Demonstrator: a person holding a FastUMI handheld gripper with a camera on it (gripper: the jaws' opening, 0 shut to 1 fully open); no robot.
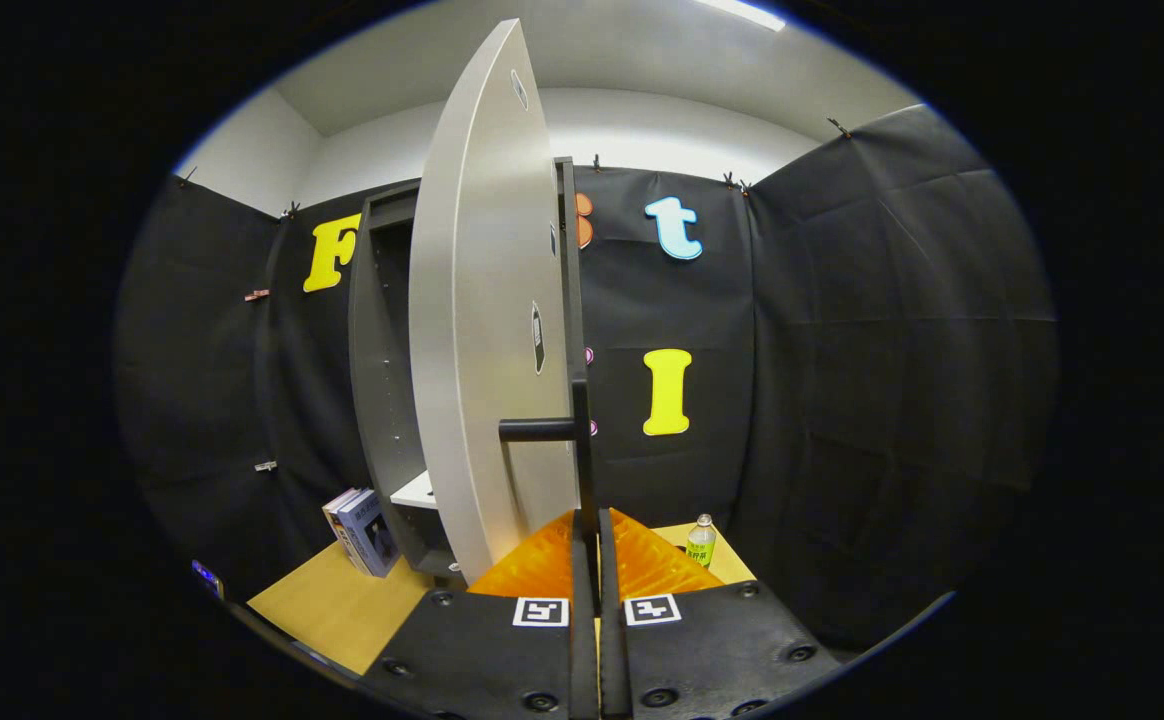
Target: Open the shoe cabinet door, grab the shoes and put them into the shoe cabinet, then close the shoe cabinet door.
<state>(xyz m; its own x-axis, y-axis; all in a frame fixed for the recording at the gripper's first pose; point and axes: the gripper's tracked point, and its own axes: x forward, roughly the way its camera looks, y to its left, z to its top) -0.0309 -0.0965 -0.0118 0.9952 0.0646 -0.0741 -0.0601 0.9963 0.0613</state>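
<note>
one door [482, 330] stands swung out from the shoe cabinet [382, 380], seen nearly edge-on, and i use that door as my landmark. my gripper [597, 540] sits right at the door's free edge, its two orange fingers [532, 570] drawn close together with only a thin gap between them. the black handle bar [537, 430] runs down along that edge into the gap; i judge that i am pinching it, but where the pads meet it is hidden, so i cannot tell for sure.

behind the door, on its inner side, the cabinet's dark interior and a pale shelf [414, 492] show. beside the cabinet's foot, further from the door, books [362, 530] lean on the wooden table [332, 600]. on the door's outer side a small bottle [701, 540] stands on the table. i see no shoes from here.

risk, as i judge it: if i pull off the door's arc, the thin bar may slip from the fingers, or the cabinet may shift. a wide swing toward the outer side could knock over the bottle.
</note>
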